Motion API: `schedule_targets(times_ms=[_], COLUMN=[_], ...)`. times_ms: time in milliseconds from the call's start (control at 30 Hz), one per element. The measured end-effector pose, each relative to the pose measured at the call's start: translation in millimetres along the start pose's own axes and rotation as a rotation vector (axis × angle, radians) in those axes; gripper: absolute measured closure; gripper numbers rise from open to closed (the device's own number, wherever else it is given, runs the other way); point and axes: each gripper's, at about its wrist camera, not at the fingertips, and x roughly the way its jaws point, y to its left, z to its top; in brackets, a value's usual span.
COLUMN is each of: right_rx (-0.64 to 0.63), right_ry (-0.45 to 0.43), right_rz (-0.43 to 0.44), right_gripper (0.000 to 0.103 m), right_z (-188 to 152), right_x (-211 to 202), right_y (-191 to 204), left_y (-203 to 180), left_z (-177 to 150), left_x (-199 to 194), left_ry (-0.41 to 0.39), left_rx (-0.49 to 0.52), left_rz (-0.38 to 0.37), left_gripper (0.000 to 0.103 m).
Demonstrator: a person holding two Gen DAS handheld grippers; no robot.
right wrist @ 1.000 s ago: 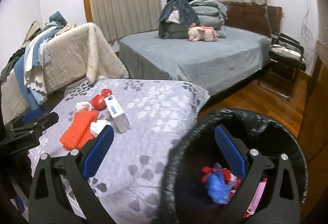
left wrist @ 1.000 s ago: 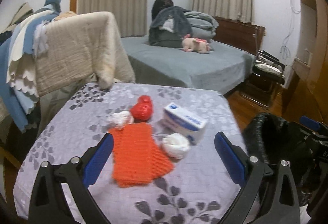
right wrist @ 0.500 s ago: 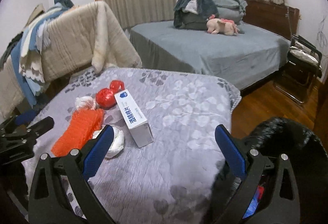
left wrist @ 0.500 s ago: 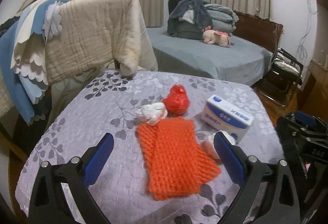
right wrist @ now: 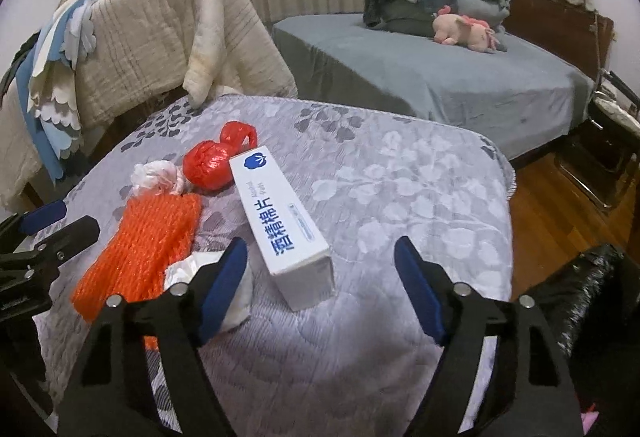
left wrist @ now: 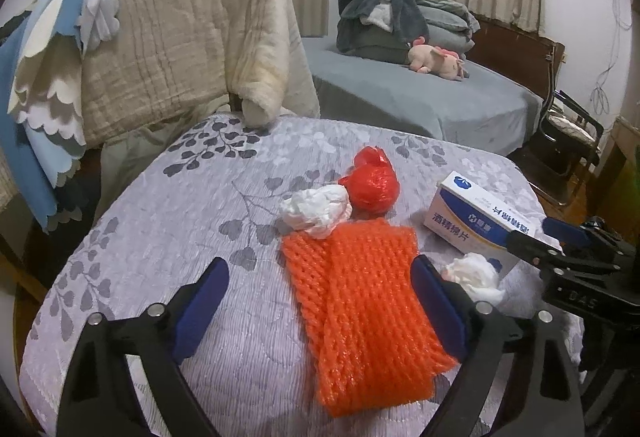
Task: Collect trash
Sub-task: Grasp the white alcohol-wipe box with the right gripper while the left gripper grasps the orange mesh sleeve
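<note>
On the grey floral table cover (left wrist: pixel 208 197) lie an orange foam net (left wrist: pixel 364 309), a crumpled white wad (left wrist: pixel 316 209), a red plastic bag ball (left wrist: pixel 372 185), a white and blue box (left wrist: pixel 476 221) and a second white wad (left wrist: pixel 476 277). My left gripper (left wrist: pixel 320 297) is open and empty, its jaws standing over the near left part of the orange net. My right gripper (right wrist: pixel 320 277) is open and empty, with the near end of the box (right wrist: pixel 284 221) between its jaws. The orange net (right wrist: pixel 148 245) and red bag (right wrist: pixel 210 165) show left of it.
A black-lined trash bin (right wrist: pixel 580 301) stands at the table's right edge. A blanket-draped chair (left wrist: pixel 168 45) is behind the table on the left. A grey bed (left wrist: pixel 420 97) with clothes and a pink plush toy lies beyond. A black chair (left wrist: pixel 568 133) stands at far right.
Both grippers have moved in over the table toward the trash. The right gripper swung left from above the bin to the box. Both stayed open.
</note>
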Motion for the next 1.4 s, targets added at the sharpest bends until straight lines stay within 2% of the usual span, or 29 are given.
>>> schedule_targets(times_ms=[200, 300, 367, 567, 700, 900, 1067, 1100, 1400], right_rx=[0.005, -0.001, -0.005, -0.005, 0.029, 0.071, 0.069, 0.069, 0.065], right_ry=[0.028, 0.049, 0.062, 0.027, -0.001, -0.025, -0.033, -0.033, -0.043], right_rz=[0.017, 0.037, 0.061, 0.041, 0.005, -0.021, -0.025, -0.025, -0.015], right_gripper=[0.036, 0.046, 0.059, 0.069, 0.074, 0.074, 0.074, 0.074, 0.074], right_z=[4.5, 4.3, 4.2, 1.1, -3.5, -12.1, -18.8, -19.3, -23.0], right_x=[18.0, 25.3, 28.4, 12.9, -4.8, -25.0, -35.9, -36.8, -52.7], right_y=[2.0, 4.8, 7.0, 6.8, -2.0, -12.2, -8.7, -7.7, -5.8], left_y=[0.2, -0.8, -1.2, -9.0, -14.8, -24.5, -30.6, -30.0, -24.2], left_z=[-0.9, -2.7, -4.4, -10.1, -15.3, -20.7, -17.8, -16.8, -9.3], left_x=[6.1, 8.8, 10.8, 18.7, 27.3, 33.1, 26.0, 24.0, -7.8], left_ry=[0.015, 0.024, 0.031, 0.066, 0.104, 0.126, 0.098, 0.093, 0.019], left_rx=[0.001, -0.001, 0.000, 0.018, 0.027, 0.043, 0.061, 0.057, 0.026], left_rz=[-0.007, -0.011, -0.014, -0.036, -0.059, -0.096, -0.081, -0.085, -0.085], left_gripper=[0.014, 0.016, 0.017, 0.027, 0.039, 0.065, 0.087, 0.090, 0.090])
